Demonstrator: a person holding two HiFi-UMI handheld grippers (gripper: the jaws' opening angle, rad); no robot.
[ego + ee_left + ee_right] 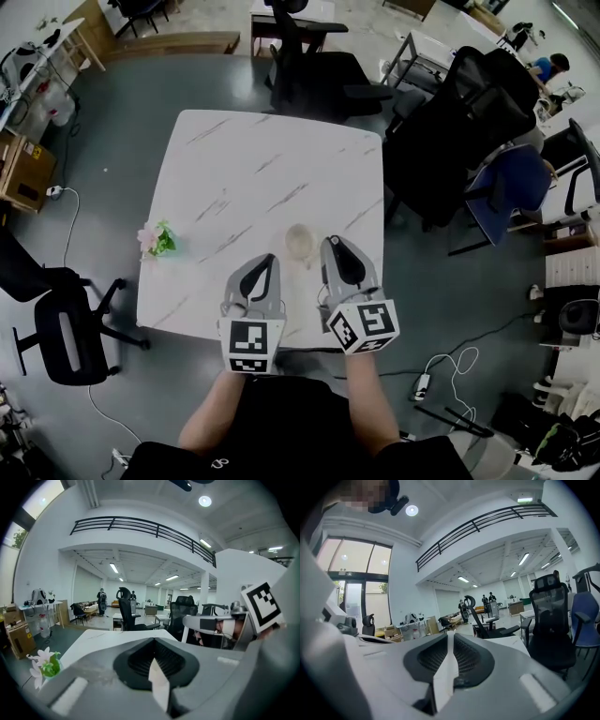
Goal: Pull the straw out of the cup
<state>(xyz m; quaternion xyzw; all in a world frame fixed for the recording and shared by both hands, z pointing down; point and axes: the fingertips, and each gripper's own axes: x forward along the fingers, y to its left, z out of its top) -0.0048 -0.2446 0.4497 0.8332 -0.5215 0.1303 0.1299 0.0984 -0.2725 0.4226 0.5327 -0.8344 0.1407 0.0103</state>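
While held side by side pointing forward, left tongs [269, 260] and right tongs [331, 243] are both clenched shut.

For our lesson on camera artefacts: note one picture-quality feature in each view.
Head view: even light; the white marble-patterned square table bows at its edges from wide-angle distortion. Left gripper view: dark round vignette; the round ceiling lamp glares. Right gripper view: the black balcony railing curves; the tall windows wash out.

Your left gripper [268, 260] and right gripper [330, 242] are held side by side, the right at the left's 3 o'clock, both pointing toward 12 o'clock. Each pair of jaws is closed together. Your forearms [212, 412] run parallel behind them.
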